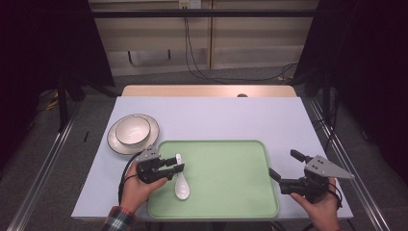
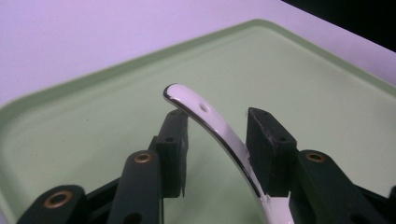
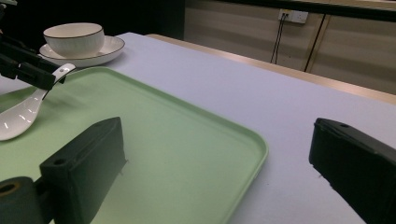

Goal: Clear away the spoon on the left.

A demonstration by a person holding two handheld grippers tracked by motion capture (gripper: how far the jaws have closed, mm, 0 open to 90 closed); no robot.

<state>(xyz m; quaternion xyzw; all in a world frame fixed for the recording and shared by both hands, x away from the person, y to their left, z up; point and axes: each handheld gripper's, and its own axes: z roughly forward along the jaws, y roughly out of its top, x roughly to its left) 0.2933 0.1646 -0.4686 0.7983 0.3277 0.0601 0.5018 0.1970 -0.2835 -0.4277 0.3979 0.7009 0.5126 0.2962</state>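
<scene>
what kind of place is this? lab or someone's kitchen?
Most likely a lab recording rig, not a kitchen: dark curtains flank the table, metal rails run along the floor, and loose cables hang from a wall socket. The tableware looks staged on a tray.

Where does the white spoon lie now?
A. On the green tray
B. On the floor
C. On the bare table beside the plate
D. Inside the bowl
A. The high view shows the spoon resting on the green tray, its handle between the jaws of the left gripper.
</scene>
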